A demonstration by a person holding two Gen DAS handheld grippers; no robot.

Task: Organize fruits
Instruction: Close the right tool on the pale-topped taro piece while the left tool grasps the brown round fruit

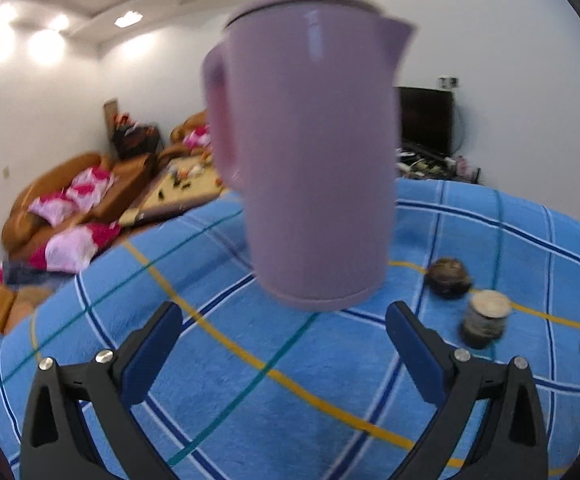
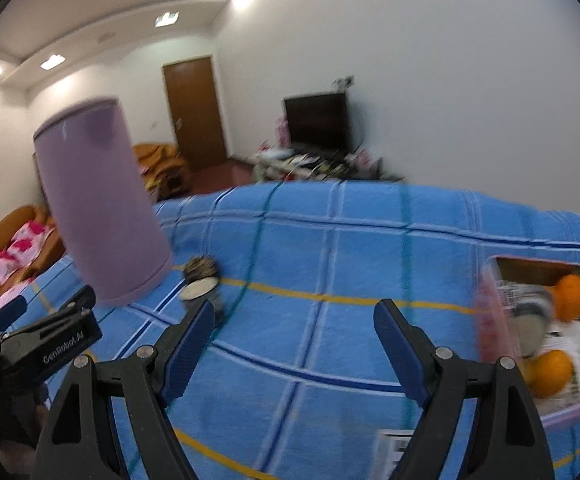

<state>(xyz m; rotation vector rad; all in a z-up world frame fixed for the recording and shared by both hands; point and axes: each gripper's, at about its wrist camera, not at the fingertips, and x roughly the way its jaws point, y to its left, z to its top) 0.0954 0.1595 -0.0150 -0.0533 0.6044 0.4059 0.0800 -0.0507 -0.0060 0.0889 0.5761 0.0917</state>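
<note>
Left wrist view: we see our left tongs (image 1: 284,354) spread, empty, before a lilac plastic jug (image 1: 306,152). Right tongs (image 2: 294,344) spread; orange fruits (image 2: 569,296) sit in a pink basket (image 2: 494,320) on the blue-checked tabletop (image 2: 330,264).

Surface (image 2: 330,264) was covered w/ a blue plaid cloth (image 1: 290,380), crossed by white, navy, teal & yellow lines. On it, approx. mid-surface, a dark round lump (image 1: 449,278) sat just beside a small jar (image 1: 486,322) w/ a pale lid; both blurred, so what they were couldn't be told. Toward the right edge lay a pink-rimmed box (image 2: 494,320) w/ oranges (image 2: 550,372) inside, well apart from the jar. A white printed tag (image 2: 394,448) showed on the cloth at the near edge
</note>
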